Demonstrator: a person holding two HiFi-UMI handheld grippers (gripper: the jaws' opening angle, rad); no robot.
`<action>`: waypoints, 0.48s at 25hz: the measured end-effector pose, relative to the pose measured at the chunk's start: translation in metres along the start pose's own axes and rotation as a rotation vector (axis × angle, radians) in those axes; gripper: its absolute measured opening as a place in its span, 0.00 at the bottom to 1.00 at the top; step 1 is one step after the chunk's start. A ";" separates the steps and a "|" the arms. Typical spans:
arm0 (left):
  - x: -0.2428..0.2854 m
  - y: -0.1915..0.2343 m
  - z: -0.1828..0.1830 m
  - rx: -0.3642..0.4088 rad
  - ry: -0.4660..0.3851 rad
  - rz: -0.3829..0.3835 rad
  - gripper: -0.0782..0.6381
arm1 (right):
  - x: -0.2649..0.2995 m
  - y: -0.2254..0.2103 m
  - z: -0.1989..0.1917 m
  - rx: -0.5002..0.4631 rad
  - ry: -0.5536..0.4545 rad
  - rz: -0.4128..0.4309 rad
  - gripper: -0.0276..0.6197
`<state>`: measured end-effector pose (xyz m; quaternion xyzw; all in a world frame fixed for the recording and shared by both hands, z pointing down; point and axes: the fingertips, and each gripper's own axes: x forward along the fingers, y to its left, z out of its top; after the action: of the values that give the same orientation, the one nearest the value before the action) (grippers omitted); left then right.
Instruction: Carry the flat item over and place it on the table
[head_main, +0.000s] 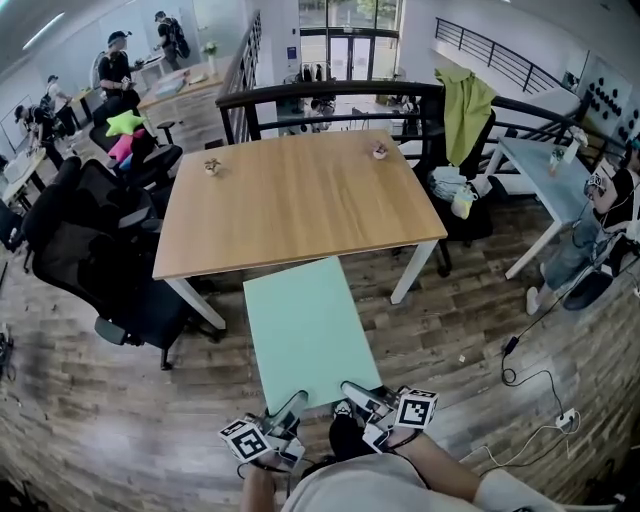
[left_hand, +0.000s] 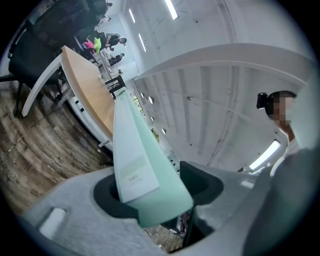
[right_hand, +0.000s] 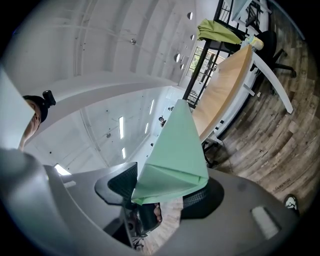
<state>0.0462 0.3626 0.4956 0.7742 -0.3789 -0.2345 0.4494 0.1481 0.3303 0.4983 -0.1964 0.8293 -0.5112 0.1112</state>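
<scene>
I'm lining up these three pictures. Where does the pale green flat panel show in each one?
Head view: green panel lower centre, its far edge at the wooden table's near edge.
Left gripper view: centre, edge-on, clamped between the jaws.
Right gripper view: centre, clamped between the jaws.
Shared landmark: the wooden table, upper centre, upper left, upper right respectively.

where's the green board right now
In the head view the board is low centre, held over the floor by the left claw and right claw at its near edge, far edge reaching the table.
</scene>
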 end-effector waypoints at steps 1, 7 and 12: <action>0.007 0.002 0.005 0.002 0.003 0.003 0.48 | 0.004 -0.003 0.007 0.003 -0.001 0.001 0.46; 0.045 0.013 0.031 0.002 0.011 0.019 0.48 | 0.025 -0.020 0.047 0.018 -0.005 0.014 0.46; 0.079 0.023 0.045 0.007 0.018 0.030 0.48 | 0.036 -0.038 0.079 0.034 -0.010 0.023 0.46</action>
<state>0.0533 0.2686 0.4921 0.7720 -0.3872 -0.2193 0.4539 0.1544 0.2358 0.4971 -0.1875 0.8221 -0.5230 0.1246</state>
